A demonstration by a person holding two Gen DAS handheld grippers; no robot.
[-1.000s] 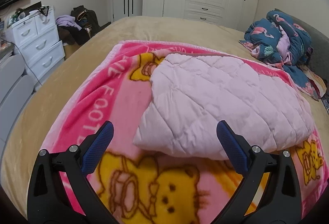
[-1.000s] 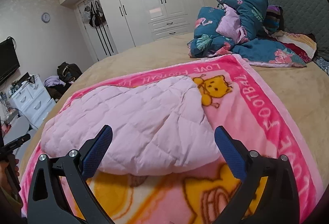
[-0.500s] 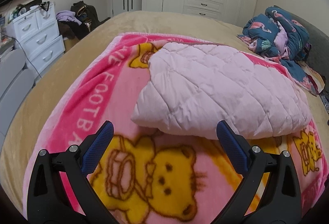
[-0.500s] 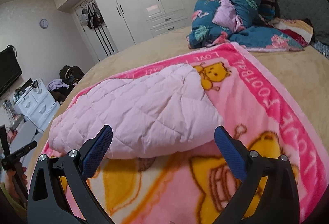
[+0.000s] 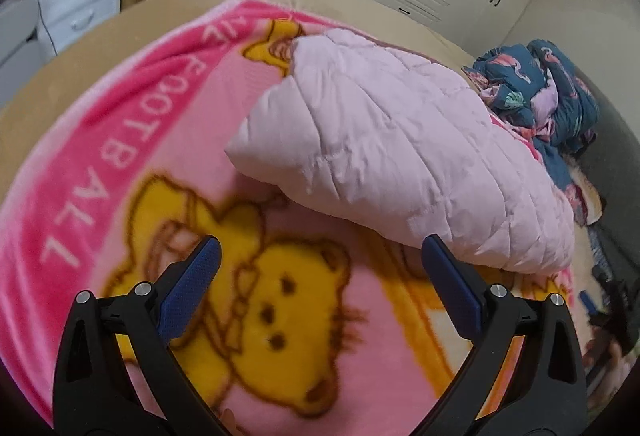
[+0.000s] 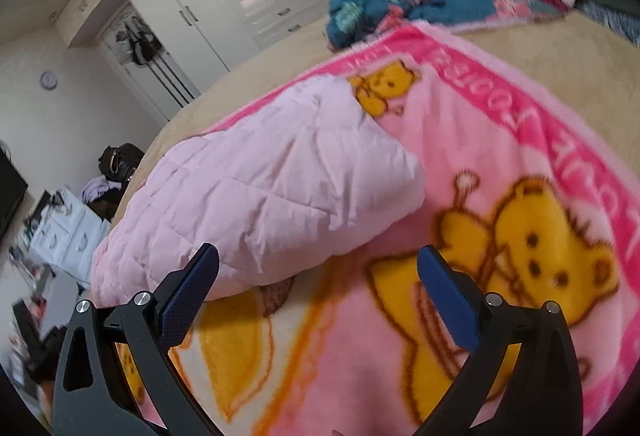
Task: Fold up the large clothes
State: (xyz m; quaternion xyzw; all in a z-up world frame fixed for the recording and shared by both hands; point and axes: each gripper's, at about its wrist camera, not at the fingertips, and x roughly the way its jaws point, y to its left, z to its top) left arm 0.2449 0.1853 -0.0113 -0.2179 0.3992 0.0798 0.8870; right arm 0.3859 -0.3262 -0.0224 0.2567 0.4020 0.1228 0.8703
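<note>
Both my claws, left claw (image 5: 318,276) and right claw (image 6: 318,278), hang spread and empty above the pink blanket (image 5: 132,139), where the folded padded jacket (image 5: 400,155) lies. Its puffy filling may spring the fold open.

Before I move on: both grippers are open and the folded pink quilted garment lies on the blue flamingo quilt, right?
No. The pink quilted garment lies on the pink bear blanket, as the left wrist view shows. The blue flamingo quilt sits apart. Both grippers are open.
</note>
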